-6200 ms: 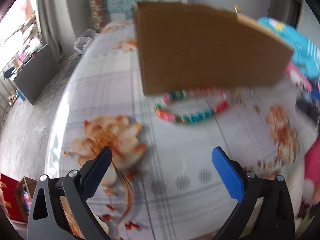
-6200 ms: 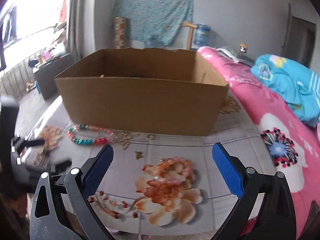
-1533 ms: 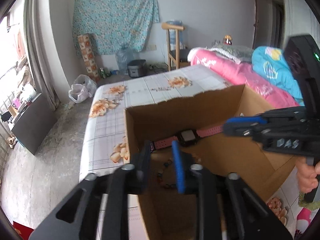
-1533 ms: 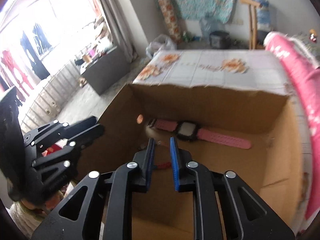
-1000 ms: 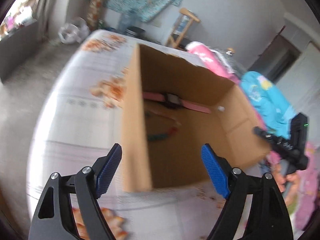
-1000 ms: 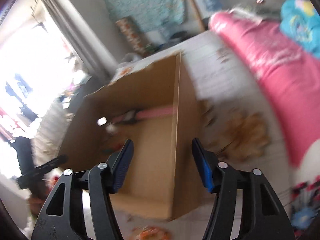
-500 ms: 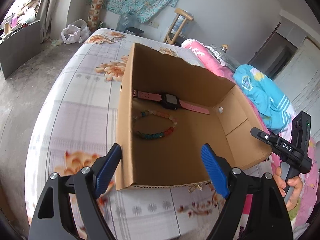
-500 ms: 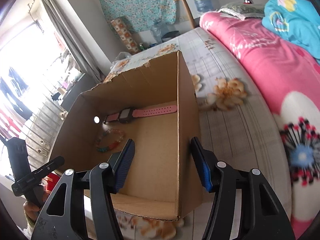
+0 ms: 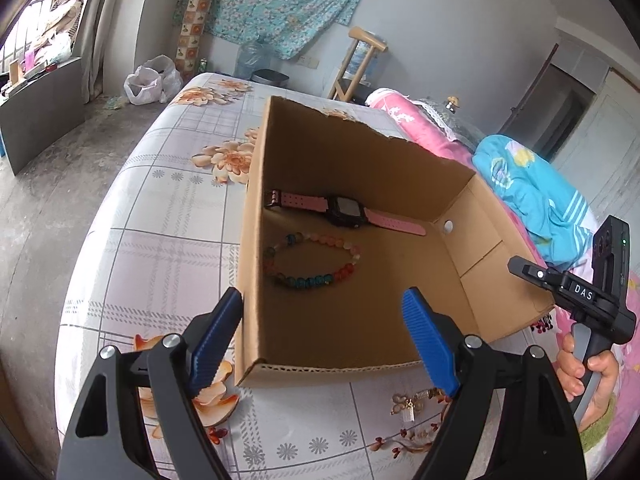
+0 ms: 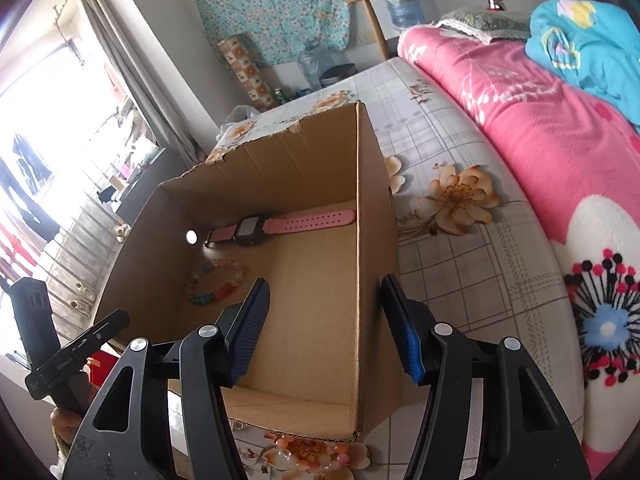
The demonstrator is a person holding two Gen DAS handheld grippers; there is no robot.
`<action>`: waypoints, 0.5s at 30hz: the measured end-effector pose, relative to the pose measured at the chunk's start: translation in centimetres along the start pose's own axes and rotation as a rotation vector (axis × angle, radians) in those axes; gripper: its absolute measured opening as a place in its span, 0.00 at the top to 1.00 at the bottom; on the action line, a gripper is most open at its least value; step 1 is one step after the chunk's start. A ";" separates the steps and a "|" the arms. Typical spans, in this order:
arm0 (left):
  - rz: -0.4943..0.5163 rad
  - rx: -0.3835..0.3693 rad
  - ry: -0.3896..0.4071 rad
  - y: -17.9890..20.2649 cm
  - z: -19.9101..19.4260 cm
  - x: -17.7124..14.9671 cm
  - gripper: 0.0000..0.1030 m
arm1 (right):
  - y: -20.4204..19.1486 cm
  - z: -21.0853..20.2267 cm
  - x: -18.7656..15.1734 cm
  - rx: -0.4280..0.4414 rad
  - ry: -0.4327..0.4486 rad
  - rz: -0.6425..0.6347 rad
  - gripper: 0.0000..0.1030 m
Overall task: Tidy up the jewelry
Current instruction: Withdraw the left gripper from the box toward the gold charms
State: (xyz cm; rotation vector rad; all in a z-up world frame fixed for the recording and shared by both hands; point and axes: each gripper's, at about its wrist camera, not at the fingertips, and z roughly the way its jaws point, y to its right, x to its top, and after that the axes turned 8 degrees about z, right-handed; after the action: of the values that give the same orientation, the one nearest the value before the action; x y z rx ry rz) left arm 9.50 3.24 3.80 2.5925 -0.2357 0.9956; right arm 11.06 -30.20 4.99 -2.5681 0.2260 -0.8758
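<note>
Lying inside the cardboard box at frame centre, the beaded bracelet sits just below the pink watch. Both the left gripper and right gripper gape wide, holding nothing. Small gold trinkets lie on the floral tablecloth at lower right.

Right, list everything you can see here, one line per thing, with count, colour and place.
cardboard box: one, brown, open-topped, on the bed.
watch: one, pink strap, black face, inside the box along its far wall.
bead bracelet: one, multicoloured, on the box floor nearer than the watch.
small gold jewelry: a few pieces, on the sheet in front of the box.
bedsheet: one, grey check with orange flowers.
pink blanket: one, right of the box.
blue cloth: one, on the blanket.
left gripper: blue fingers, open, empty.
right gripper: blue fingers, open, astride the box's right wall.
</note>
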 end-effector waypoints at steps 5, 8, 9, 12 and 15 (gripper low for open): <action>0.020 -0.008 0.082 0.0 -2.3 -0.4 0.22 | 0.1 -1.7 -0.2 0.022 0.061 -0.005 0.43; 0.078 0.022 0.142 0.3 -4.8 -1.9 0.22 | -0.3 -4.6 -1.4 -0.037 0.153 -0.050 0.36; 0.089 0.025 0.146 0.4 -5.2 -2.3 0.21 | -0.4 -5.3 -1.8 -0.044 0.170 -0.059 0.34; 0.135 0.052 0.125 0.9 -6.6 -4.8 0.19 | -0.7 -7.5 -4.2 -0.080 0.209 -0.112 0.29; 0.133 0.028 0.072 1.5 -6.4 -6.9 0.18 | -1.1 -8.0 -6.9 -0.071 0.179 -0.139 0.28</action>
State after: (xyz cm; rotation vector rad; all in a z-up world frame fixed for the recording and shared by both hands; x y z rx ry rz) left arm 0.03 4.44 3.92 2.5882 -0.3832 1.1436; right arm 0.76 -29.92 7.45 -2.5962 0.1337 -1.1702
